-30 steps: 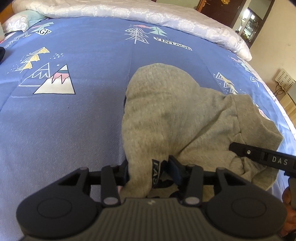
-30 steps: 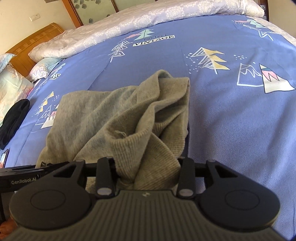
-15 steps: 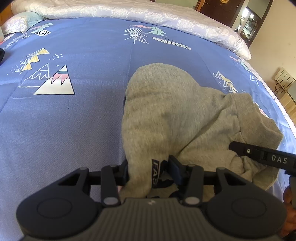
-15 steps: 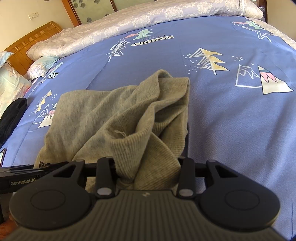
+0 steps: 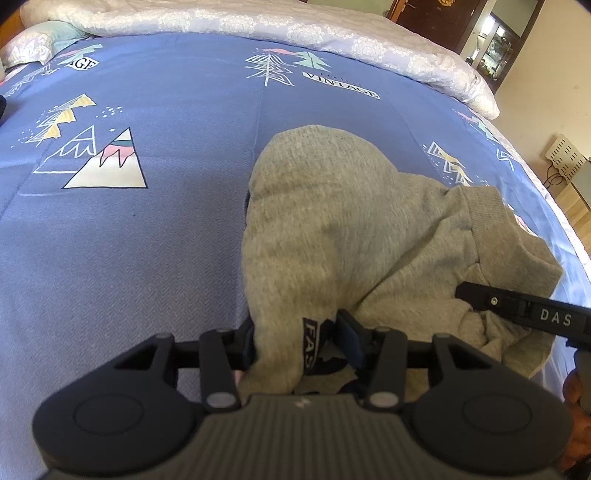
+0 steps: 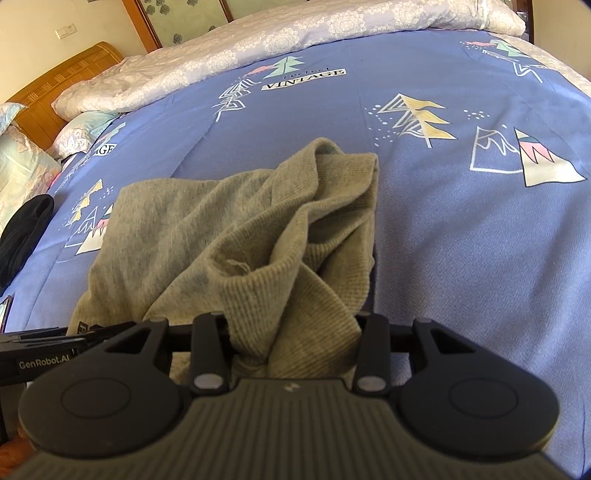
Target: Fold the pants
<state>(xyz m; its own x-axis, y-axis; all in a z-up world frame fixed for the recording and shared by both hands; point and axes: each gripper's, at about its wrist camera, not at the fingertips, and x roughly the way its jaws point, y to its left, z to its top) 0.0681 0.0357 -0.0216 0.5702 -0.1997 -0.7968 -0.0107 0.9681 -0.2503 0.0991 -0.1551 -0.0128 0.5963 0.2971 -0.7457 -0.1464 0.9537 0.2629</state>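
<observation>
Grey knit pants [image 5: 343,229] lie bunched on the blue bedspread [image 5: 129,240]. My left gripper [image 5: 295,332] is shut on a pants edge beside a black "FAS" label [image 5: 309,345]. My right gripper [image 6: 293,332] is shut on a ribbed cuff or waistband of the pants [image 6: 295,236], which folds up in front of it. The right gripper also shows as a black bar at the right of the left wrist view [image 5: 524,314]. The left gripper shows at the lower left of the right wrist view [image 6: 55,350].
A white quilt [image 5: 295,26] lies along the far side of the bed. Pillows [image 6: 22,173] and a wooden headboard [image 6: 62,74] are at the left. A black garment [image 6: 22,232] lies near the pillows. The bed edge [image 5: 554,206] drops off at the right.
Both grippers have held still with the pants in them; the views have shifted only slightly.
</observation>
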